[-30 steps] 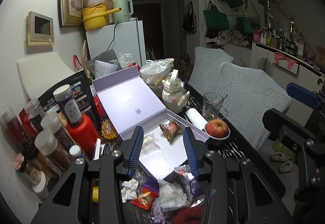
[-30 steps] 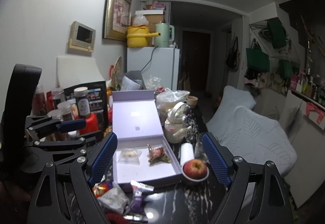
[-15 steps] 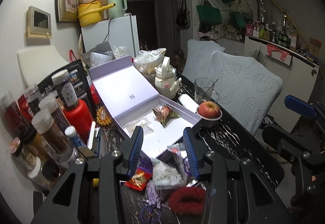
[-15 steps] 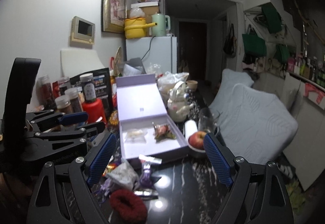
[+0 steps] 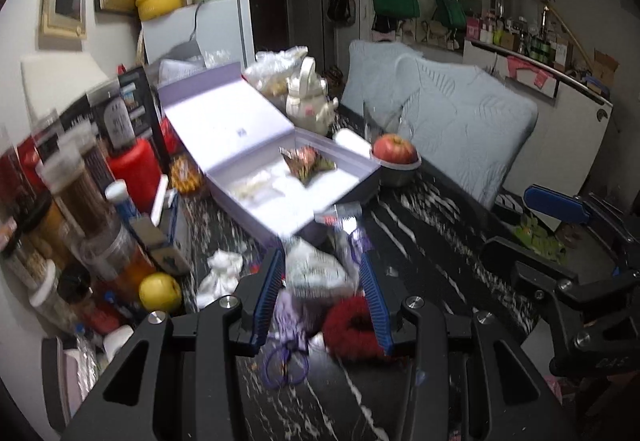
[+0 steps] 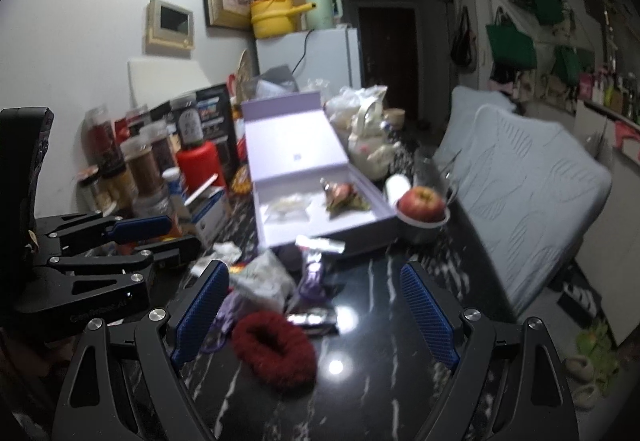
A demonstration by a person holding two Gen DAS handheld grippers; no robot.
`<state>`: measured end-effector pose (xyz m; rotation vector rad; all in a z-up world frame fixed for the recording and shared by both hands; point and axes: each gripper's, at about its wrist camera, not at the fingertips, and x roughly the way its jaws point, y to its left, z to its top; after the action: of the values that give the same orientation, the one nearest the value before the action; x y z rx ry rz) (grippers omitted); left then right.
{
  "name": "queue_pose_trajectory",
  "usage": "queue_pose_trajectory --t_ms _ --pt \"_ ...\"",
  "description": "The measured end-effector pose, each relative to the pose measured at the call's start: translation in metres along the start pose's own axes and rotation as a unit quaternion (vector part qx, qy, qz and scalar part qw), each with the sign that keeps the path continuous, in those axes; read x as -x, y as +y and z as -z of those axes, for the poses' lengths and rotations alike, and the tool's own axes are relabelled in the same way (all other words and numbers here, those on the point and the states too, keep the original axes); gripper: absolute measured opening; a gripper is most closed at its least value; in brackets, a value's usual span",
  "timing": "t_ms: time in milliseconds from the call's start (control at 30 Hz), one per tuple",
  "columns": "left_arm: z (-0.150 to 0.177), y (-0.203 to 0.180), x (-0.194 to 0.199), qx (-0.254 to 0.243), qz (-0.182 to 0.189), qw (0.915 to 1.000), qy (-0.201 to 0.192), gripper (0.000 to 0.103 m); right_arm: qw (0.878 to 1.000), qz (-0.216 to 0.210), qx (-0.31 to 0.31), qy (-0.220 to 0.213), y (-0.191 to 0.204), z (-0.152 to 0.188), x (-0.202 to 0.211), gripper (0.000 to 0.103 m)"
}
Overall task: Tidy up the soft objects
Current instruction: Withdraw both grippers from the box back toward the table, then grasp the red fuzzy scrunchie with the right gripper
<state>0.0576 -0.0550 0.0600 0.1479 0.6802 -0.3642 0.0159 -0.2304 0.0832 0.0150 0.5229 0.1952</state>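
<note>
The dark marbled table (image 6: 372,369) carries everything here, and the landmark on it is the lilac box (image 6: 320,217), lid thrown back and tray facing the person, which looks like the bin meant for the soft things. Inside the box lie a clear packet (image 6: 286,207) and a crinkled foil bundle (image 6: 342,197), so I judge the sorting already begun. In front of the box is the loose heap: a pale crumpled pouch (image 5: 316,273), purple wrappers (image 6: 314,277), and nearest the cameras a fuzzy red scrunchie (image 6: 274,349). The right gripper (image 6: 316,307) hangs over that scrunchie with its tongs spread wide, nothing between them touched. The left gripper (image 5: 322,299) has its tongs apart only a narrow way, framing the pouch without visibly pressing it; empty, as far as I can tell. To the left of the box crowd spice jars (image 5: 80,193) and a red canister (image 5: 134,171); to its right sit an apple in a bowl (image 6: 422,203), a glass, and behind it a cream teapot (image 5: 310,103). Those hem the box, so the open front edge seems the cleanest way in.
</note>
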Motion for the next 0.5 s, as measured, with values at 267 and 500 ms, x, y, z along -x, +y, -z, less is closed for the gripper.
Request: queue_pose_trajectory --t_ms 267,500 --pt "0.034 0.006 -0.018 0.008 0.022 0.9990 0.038 0.041 0.998 -0.054 -0.002 0.037 0.013 0.037 -0.018 0.089" --pt "0.061 0.021 -0.036 0.034 0.007 0.9976 0.060 0.041 0.995 -0.080 -0.008 0.060 0.018 0.059 -0.035 0.089"
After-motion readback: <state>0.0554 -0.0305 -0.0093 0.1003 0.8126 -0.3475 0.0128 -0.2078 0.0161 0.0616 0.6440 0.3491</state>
